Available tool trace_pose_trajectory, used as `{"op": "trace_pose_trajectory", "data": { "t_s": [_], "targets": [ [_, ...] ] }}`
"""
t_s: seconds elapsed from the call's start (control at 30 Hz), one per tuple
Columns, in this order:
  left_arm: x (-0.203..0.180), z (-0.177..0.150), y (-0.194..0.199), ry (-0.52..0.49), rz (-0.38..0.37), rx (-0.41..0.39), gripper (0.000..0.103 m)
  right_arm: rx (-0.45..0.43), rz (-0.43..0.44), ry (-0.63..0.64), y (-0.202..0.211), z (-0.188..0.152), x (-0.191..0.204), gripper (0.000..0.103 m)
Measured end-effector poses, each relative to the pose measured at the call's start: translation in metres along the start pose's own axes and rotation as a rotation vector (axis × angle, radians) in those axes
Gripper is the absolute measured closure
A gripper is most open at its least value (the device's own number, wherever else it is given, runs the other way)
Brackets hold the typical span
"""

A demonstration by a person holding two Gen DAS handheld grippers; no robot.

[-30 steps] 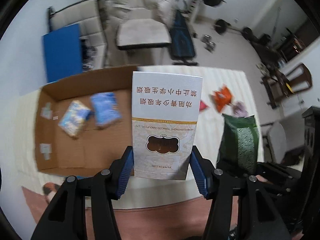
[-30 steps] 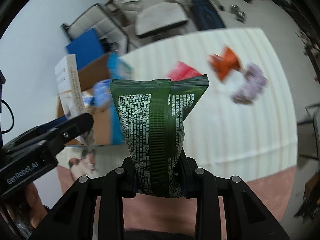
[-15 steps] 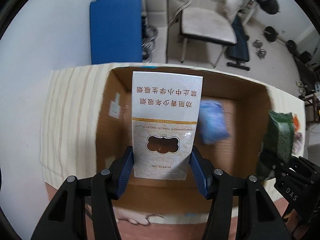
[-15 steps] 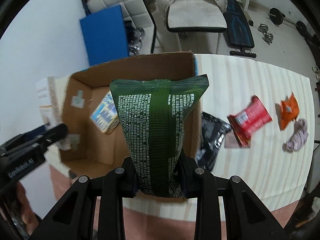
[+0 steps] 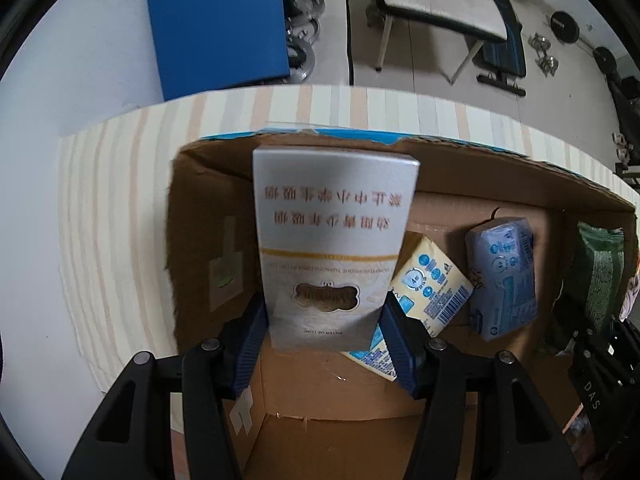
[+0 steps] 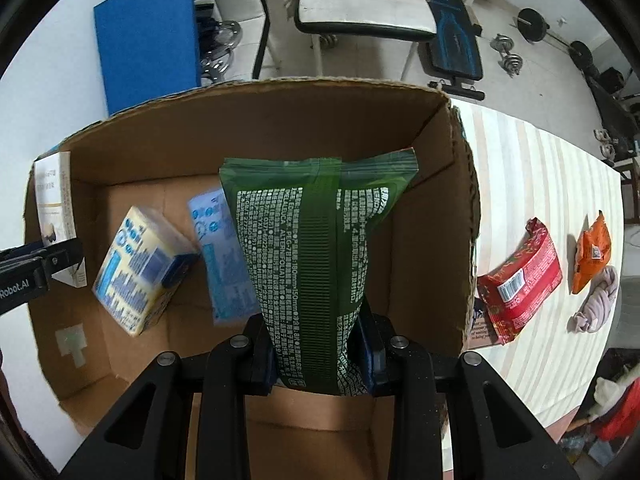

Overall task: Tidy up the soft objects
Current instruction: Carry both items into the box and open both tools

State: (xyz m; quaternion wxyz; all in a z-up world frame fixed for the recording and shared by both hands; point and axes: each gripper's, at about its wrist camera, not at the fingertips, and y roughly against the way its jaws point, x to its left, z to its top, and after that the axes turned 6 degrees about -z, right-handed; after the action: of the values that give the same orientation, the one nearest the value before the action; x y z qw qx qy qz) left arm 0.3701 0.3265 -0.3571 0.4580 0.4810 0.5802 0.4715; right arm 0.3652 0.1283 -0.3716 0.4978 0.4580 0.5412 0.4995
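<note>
We hold both grippers pointing straight down. Our left gripper (image 5: 324, 320) is closed on a white carton (image 5: 332, 248), its blue pads (image 5: 394, 350) pressing the carton's two lower sides. Our right gripper (image 6: 318, 356) is squeezed almost fully together on the bottom end of a green pouch (image 6: 316, 256), which stands forward between its fingers.

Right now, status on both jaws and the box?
Left gripper shut on white carton. Right gripper shut on green pouch. Both over cardboard box.
</note>
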Motion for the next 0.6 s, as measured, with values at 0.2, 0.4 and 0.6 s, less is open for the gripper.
{"op": "trace_pose_trajectory", "data": {
  "t_s": [0.2,0.4,0.6],
  "targets": [
    [-0.005,0.001,0.002,-0.002,0.007,0.005,0.012,0.023,0.039,-0.041,0.005,0.005,-0.004,0.022],
    [-0.004,-0.003,0.013,0.027,-0.017,-0.023,0.008,0.007,0.032,-0.032,0.02,0.002,-0.004,0.021],
    [-0.009,-0.016,0.02,0.01,-0.018,-0.053,0.006,0.005,0.031,-0.016,0.023,-0.008,-0.001,0.014]
  ]
}}
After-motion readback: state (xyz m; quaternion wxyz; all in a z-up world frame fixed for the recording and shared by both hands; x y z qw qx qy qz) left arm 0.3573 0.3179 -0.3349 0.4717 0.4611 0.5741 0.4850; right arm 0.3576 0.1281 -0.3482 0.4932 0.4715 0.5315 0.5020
